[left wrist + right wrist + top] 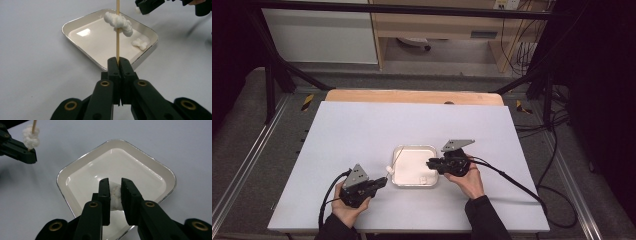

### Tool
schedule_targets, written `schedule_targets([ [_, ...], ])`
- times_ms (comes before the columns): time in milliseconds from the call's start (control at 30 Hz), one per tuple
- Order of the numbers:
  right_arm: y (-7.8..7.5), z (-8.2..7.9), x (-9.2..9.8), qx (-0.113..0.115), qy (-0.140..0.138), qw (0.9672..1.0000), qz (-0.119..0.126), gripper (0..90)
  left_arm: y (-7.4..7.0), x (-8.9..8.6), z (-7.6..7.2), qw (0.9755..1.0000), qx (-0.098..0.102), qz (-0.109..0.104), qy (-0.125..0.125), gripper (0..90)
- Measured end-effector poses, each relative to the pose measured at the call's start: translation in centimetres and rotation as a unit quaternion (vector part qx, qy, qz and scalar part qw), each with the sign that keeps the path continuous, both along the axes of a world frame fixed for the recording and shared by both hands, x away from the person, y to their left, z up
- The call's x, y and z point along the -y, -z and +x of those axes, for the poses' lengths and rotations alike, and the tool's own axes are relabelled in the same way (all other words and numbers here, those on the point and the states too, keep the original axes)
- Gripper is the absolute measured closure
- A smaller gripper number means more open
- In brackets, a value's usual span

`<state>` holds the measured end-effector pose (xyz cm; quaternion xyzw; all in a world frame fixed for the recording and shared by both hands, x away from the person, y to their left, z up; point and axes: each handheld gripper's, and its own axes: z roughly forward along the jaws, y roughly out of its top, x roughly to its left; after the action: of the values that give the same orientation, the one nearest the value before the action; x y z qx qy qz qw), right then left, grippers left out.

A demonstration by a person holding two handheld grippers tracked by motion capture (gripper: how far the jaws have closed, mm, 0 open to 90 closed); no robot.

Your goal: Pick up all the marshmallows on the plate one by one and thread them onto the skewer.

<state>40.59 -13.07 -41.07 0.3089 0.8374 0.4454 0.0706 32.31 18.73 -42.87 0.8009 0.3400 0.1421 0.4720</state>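
Observation:
My left gripper (119, 61) is shut on a thin wooden skewer (117, 42) that stands up from its jaws, with a white marshmallow (119, 22) threaded on it. Beyond it is a white square tray (65, 27) with one loose marshmallow (140, 44) inside. My right gripper (115, 182) hangs over the tray (172, 178), shut on another white marshmallow (115, 195). In the high view the left gripper (383, 181) sits at the tray's left edge and the right gripper (431, 163) at its right edge.
The tray (414, 147) rests mid-table on a pale sheet (362, 130) with bare room all around. A wooden table edge (412, 96) runs along the back. Black cables (512, 180) trail from both grippers toward the table's front.

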Motion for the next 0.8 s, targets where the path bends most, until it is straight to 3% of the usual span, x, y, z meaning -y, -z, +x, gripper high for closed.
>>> schedule_targets([
  [433, -2.9, -0.5, 1.5, 0.01, 0.006, 0.9977, 0.066, 80.1, 0.0, 0.3, -0.1, 1.0, 0.001, 0.0, 0.007, 89.2],
  [800, -5.9, -0.6, 1.5, 0.021, 0.005, 0.9894, 0.143, 80.3, 0.0, 0.6, -0.1, 0.9997, 0.007, -0.003, 0.024, 89.1],
])
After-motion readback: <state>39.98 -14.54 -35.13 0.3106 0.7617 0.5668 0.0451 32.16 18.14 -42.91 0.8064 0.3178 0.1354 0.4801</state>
